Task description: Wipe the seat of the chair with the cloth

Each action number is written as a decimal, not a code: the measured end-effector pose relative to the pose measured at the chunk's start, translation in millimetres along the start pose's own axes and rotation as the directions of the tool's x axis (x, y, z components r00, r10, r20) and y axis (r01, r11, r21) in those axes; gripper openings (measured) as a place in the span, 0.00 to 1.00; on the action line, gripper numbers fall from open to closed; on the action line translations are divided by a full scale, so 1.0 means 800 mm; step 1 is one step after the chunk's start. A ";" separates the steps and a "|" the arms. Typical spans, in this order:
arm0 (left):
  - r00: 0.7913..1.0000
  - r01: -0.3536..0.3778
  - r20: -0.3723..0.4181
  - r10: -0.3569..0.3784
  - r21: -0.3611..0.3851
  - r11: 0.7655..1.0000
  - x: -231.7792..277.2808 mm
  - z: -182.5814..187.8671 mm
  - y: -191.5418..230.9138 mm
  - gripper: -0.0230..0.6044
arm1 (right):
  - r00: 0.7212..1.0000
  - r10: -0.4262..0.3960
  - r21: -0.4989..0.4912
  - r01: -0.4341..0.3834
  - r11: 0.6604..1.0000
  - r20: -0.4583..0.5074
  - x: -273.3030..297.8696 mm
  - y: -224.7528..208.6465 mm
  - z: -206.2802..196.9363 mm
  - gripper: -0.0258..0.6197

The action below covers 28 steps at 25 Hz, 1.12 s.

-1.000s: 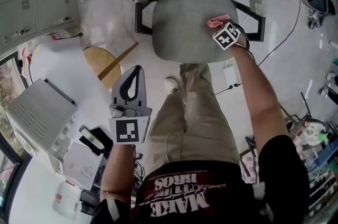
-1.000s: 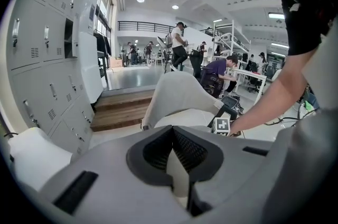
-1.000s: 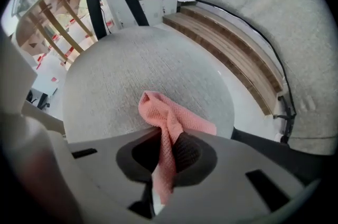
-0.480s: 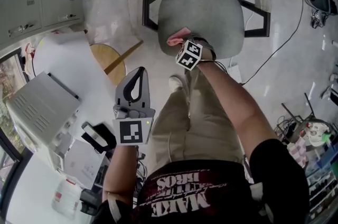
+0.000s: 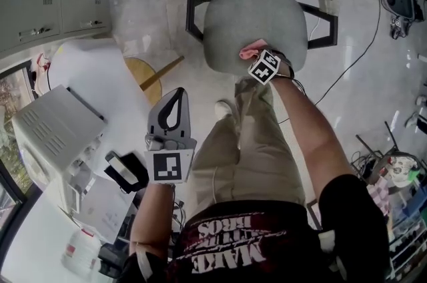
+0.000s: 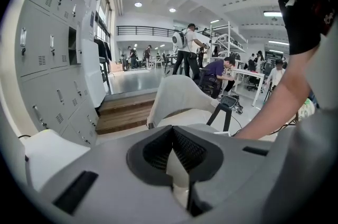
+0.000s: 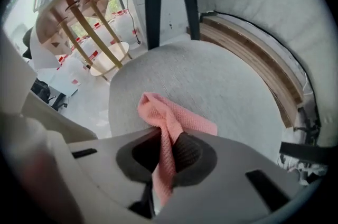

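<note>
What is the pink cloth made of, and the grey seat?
The cloth looks like soft woven fabric, maybe microfibre: a waffle weave shows and it folds limply. The chair seat seems covered in matte grey textile with a fine grain, no shine.

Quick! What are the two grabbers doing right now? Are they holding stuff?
Left gripper: shut, holding nothing.
Right gripper: shut on the cloth, at the seat.

Open workshop-style office: grey lockers [image 6: 45, 48], shelving racks [image 6: 227, 40], people [image 6: 215, 67] at desks [image 6: 254, 74]
</note>
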<state>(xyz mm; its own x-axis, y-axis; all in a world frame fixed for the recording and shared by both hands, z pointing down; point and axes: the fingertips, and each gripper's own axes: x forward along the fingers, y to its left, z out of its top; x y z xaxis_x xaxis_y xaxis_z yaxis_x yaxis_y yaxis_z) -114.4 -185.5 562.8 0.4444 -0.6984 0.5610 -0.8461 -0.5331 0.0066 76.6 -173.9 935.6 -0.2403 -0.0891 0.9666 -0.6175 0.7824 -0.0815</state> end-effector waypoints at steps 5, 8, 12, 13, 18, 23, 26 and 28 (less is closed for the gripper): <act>1.000 -0.003 0.017 0.002 0.021 1.000 -0.019 0.024 -0.008 0.04 | 0.993 -0.052 0.105 0.064 0.992 -0.109 -0.025 -0.044 -0.092 0.09; 0.999 -0.010 0.043 0.009 0.036 0.999 -0.032 0.037 -0.007 0.05 | 0.976 -0.079 0.163 0.113 0.980 -0.203 -0.040 -0.069 -0.138 0.09; 0.998 -0.021 0.066 0.017 0.051 0.998 -0.054 0.056 -0.004 0.04 | 0.986 -0.126 0.235 0.148 0.961 -0.105 -0.094 -0.076 -0.141 0.09; 0.997 -0.023 0.076 0.018 0.056 0.998 -0.059 0.062 -0.003 0.05 | 0.989 -0.137 0.263 0.147 0.954 -0.055 -0.113 -0.073 -0.135 0.09; 0.989 -0.040 0.142 0.030 0.072 0.997 -0.083 0.111 -0.002 0.04 | 0.960 -0.202 0.355 0.122 0.927 0.196 -0.227 -0.047 -0.092 0.09; 0.984 -0.040 0.175 0.025 0.079 0.996 -0.114 0.153 -0.013 0.05 | 0.893 -0.254 0.392 0.097 0.915 0.373 -0.345 -0.011 -0.052 0.09; 0.985 -0.036 0.170 0.017 0.105 0.994 -0.135 0.173 -0.020 0.04 | 0.855 -0.277 0.361 0.114 0.926 0.439 -0.409 0.015 -0.038 0.09; 0.980 -0.041 0.198 0.015 0.127 0.991 -0.152 0.192 -0.022 0.04 | 0.831 -0.284 0.339 0.124 0.933 0.478 -0.448 0.033 -0.031 0.09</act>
<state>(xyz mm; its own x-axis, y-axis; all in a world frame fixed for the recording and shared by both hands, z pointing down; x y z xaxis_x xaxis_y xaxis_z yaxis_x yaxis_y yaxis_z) -108.0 -164.6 367.0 0.4810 -0.7870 0.3863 -0.8194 -0.5603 -0.1212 165.3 -105.9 593.0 -0.3829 -0.5908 0.7102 -0.8592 0.5101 -0.0388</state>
